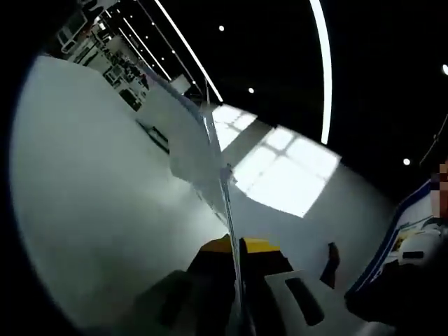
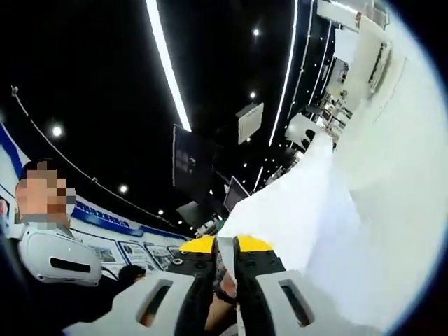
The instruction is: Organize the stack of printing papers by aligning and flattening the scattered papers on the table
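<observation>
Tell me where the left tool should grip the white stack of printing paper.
Grip the white stack of printing paper at its near edge, as the left tool does now, coming edge-on: the sheets stand thin between the jaws, so only the edge offers purchase.

I see white papers [image 2: 336, 210] in my right gripper [image 2: 225, 262], its jaws yellow-tipped on black and grey. Left gripper [image 1: 236, 255] same colours; sheets [image 1: 203, 150] there look pale grey. Ceiling [image 2: 105, 70] black.

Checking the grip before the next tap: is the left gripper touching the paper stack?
Touching. In the left gripper view, the left gripper has its jaws closed on the edge of the paper stack, which rises edge-on from between them.
</observation>
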Action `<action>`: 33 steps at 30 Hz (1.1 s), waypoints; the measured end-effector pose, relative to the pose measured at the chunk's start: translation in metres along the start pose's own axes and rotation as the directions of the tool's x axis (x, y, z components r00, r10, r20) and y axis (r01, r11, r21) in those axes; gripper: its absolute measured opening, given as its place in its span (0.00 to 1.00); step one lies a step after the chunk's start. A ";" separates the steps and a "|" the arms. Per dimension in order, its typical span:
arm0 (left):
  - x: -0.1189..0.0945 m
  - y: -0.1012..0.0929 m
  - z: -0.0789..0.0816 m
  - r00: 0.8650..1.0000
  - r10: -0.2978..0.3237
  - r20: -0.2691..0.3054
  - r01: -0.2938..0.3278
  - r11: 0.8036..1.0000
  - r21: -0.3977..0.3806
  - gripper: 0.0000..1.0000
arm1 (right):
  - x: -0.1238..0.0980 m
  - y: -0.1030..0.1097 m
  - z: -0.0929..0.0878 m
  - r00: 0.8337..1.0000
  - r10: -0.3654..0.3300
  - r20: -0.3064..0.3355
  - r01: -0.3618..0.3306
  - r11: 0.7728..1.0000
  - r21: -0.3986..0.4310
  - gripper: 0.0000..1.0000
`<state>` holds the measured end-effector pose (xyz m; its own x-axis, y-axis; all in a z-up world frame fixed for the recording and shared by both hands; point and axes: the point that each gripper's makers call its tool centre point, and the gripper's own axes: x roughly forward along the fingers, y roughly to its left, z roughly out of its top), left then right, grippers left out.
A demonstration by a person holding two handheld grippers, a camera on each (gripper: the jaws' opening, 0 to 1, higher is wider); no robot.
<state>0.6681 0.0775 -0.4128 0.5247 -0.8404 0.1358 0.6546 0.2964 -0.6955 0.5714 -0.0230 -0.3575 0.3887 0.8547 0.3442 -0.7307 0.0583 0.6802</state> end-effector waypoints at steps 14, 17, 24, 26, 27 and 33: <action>0.000 0.000 0.000 1.000 -0.005 -0.003 0.005 1.000 0.005 0.06 | -0.031 -0.072 0.028 0.956 -0.249 -0.155 0.229 0.964 -0.132 0.29; 0.000 0.000 0.001 1.000 -0.007 -0.002 0.007 1.000 0.004 0.06 | -0.038 -0.092 0.041 0.932 -0.323 -0.164 0.290 0.937 -0.198 0.30; 0.000 0.000 0.001 1.000 -0.013 -0.004 0.013 1.000 0.004 0.06 | -0.020 -0.125 0.074 0.919 -0.319 -0.232 0.251 0.927 -0.279 0.31; 0.000 -0.001 0.001 1.000 -0.013 -0.005 0.013 1.000 0.005 0.06 | -0.005 -0.130 0.069 0.919 -0.262 -0.294 0.203 0.955 -0.217 0.31; 0.000 -0.001 0.000 1.000 -0.014 -0.005 0.014 1.000 0.005 0.06 | -0.001 -0.135 0.067 0.915 -0.255 -0.312 0.205 0.961 -0.186 0.31; 0.000 -0.001 0.001 1.000 -0.018 -0.005 0.018 1.000 0.003 0.06 | 0.004 -0.157 0.054 0.887 -0.250 -0.389 0.205 0.967 -0.153 0.17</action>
<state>0.6677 0.0774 -0.4115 0.5099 -0.8480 0.1448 0.6656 0.2822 -0.6909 0.7182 -0.0564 -0.4282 0.3091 0.9439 -0.1160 -0.7123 0.3106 0.6295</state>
